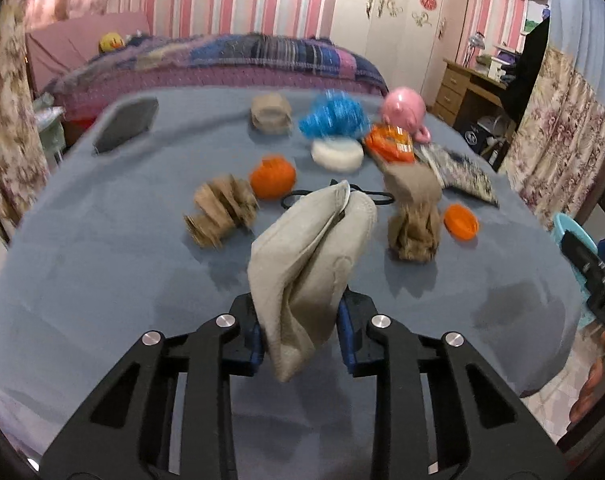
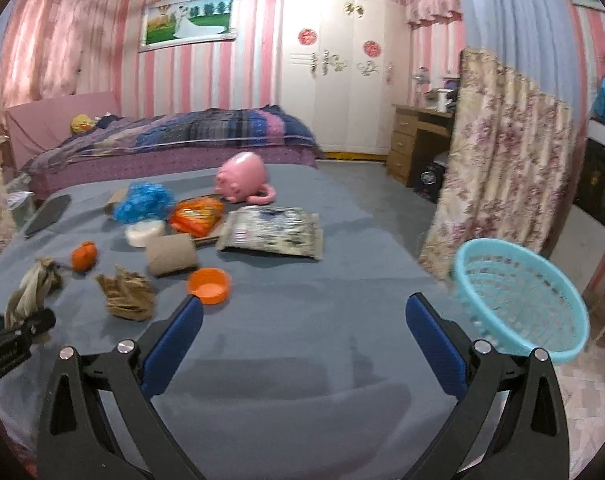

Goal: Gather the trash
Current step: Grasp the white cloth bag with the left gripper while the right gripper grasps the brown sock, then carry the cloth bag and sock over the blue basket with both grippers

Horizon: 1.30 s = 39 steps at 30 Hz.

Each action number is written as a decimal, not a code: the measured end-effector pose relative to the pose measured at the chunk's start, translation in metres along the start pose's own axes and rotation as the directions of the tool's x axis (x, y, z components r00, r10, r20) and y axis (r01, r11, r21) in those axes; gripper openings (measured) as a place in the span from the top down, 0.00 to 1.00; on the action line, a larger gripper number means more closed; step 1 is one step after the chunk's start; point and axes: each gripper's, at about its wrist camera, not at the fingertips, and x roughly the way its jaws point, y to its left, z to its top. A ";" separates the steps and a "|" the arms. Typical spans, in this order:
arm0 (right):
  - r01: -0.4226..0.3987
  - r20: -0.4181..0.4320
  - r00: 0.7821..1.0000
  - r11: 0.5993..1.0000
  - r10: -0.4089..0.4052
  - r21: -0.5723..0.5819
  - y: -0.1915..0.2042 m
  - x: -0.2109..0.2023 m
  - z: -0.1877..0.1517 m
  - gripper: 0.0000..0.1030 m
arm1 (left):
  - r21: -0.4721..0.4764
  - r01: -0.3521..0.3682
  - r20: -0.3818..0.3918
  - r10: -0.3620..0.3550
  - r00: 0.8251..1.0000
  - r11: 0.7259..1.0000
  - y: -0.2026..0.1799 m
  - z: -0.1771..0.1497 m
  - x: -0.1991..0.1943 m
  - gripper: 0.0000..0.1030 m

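Observation:
My left gripper (image 1: 302,334) is shut on a crumpled grey-beige paper wad (image 1: 314,256) and holds it above the blue-grey table cloth (image 1: 102,272). The wad also shows at the left of the right wrist view (image 2: 28,292). My right gripper (image 2: 302,332) is open and empty above the near part of the table. A light blue mesh basket (image 2: 518,300) hangs at the table's right edge, just right of my right gripper. Loose trash lies beyond: brown crumpled paper (image 2: 126,292), an orange cap (image 2: 208,285), a cardboard tube (image 2: 170,254), an orange wrapper (image 2: 196,216).
Further back lie a pink pig mug (image 2: 242,182), a blue crinkled bag (image 2: 146,202), a white disc (image 2: 142,234), a printed foil packet (image 2: 274,232), an orange ball (image 2: 84,256), a dark phone (image 2: 48,214). A bed (image 2: 174,136) stands behind; a flowered curtain (image 2: 502,160) hangs right.

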 end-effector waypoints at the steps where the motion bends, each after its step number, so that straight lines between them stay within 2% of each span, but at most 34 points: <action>1: -0.011 0.004 1.000 1.000 0.012 -0.006 0.005 0.000 0.002 0.04 | 0.008 -0.019 0.022 0.019 1.000 1.000 0.001 0.008 -0.005 0.73; 4: -0.071 0.000 0.997 0.997 0.071 -0.019 0.027 0.005 0.007 0.04 | -0.002 -0.035 0.083 0.035 0.996 0.999 0.009 0.030 -0.020 0.73; 8: -0.124 -0.033 0.992 0.990 0.123 -0.066 0.063 0.020 0.005 0.04 | -0.012 -0.116 0.145 0.116 0.983 0.993 0.021 0.051 -0.028 0.73; 12: -0.155 -0.049 0.987 0.984 0.151 -0.091 0.090 0.034 0.002 0.04 | -0.093 -0.116 0.136 0.128 0.982 0.989 0.043 0.049 -0.029 0.73; 15: -0.171 -0.089 0.983 0.982 0.163 -0.087 0.106 0.052 -0.001 0.04 | -0.085 -0.162 0.133 0.172 0.976 0.983 0.052 0.044 -0.027 0.73; 19: -0.188 -0.121 0.977 0.976 0.174 -0.111 0.121 0.065 -0.006 0.05 | -0.093 -0.165 0.109 0.175 0.978 0.982 0.061 0.036 -0.021 0.73; 21: -0.192 -0.135 0.976 0.971 0.173 -0.142 0.128 0.068 -0.008 0.12 | -0.097 -0.168 0.096 0.177 0.980 0.981 0.063 0.034 -0.017 0.73; 22: -0.195 -0.147 0.974 0.968 0.173 -0.155 0.130 0.070 -0.009 0.21 | -0.099 -0.169 0.090 0.178 0.980 0.981 0.065 0.034 -0.016 0.73; 24: -0.218 -0.170 0.967 0.962 0.190 -0.164 0.133 0.073 -0.011 0.45 | -0.104 -0.169 0.084 0.177 0.981 0.980 0.067 0.033 -0.015 0.73; 26: -0.255 -0.179 0.957 0.955 0.227 -0.149 0.130 0.073 -0.012 0.55 | -0.102 -0.171 0.081 0.180 0.980 0.980 0.065 0.032 -0.014 0.73; 32: -0.281 -0.118 0.957 0.947 0.265 -0.155 0.112 0.050 -0.001 0.57 | -0.082 -0.192 0.094 0.199 0.975 0.978 0.054 0.031 -0.017 0.73; 39: -0.281 -0.103 0.957 0.953 0.271 -0.110 0.058 0.029 0.020 0.57 | -0.058 -0.162 0.112 0.168 0.979 0.985 0.018 0.033 -0.036 0.73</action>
